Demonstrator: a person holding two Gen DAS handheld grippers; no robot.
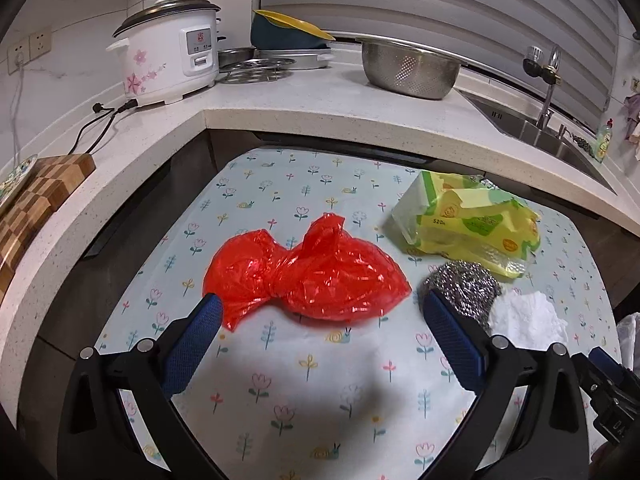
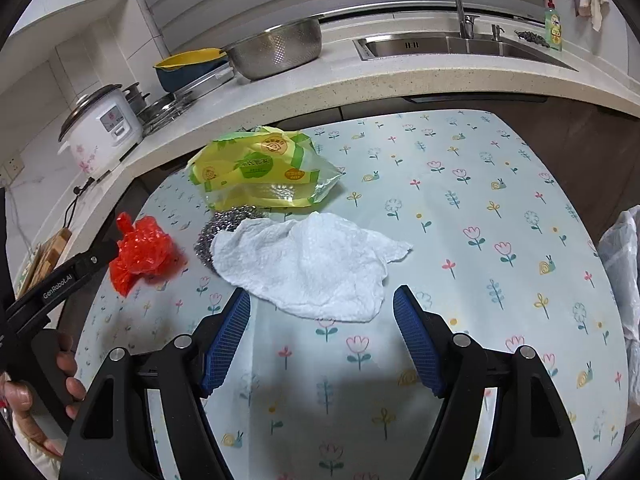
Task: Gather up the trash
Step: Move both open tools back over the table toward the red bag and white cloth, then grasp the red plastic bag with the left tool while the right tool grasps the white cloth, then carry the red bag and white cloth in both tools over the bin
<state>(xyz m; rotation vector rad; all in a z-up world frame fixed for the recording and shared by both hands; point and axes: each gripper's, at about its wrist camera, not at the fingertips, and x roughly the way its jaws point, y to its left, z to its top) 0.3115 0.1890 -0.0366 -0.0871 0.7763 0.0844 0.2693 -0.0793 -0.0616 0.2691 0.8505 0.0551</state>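
Observation:
A crumpled red plastic bag [image 1: 308, 272] lies on the flowered table cover [image 1: 304, 380]. My left gripper [image 1: 320, 308] is open, its blue pads either side of the bag's near edge, just short of it. Right of the bag lie a steel scouring ball [image 1: 464, 288], a crumpled white paper towel [image 1: 528, 316] and a yellow-green plastic wrapper [image 1: 472, 220]. In the right wrist view my right gripper [image 2: 322, 304] is open and empty, its pads flanking the near edge of the paper towel [image 2: 316, 264]. The wrapper [image 2: 260, 168], scouring ball [image 2: 224, 228] and red bag [image 2: 140, 252] lie behind and left.
A white plastic bag [image 2: 624, 264] hangs at the table's right edge. The counter [image 1: 304, 116] behind carries a rice cooker [image 1: 172, 52], a steel colander [image 1: 412, 64], stacked dishes [image 1: 288, 32] and a wooden board [image 1: 36, 196]. A sink [image 2: 460, 46] with a tap is at the right.

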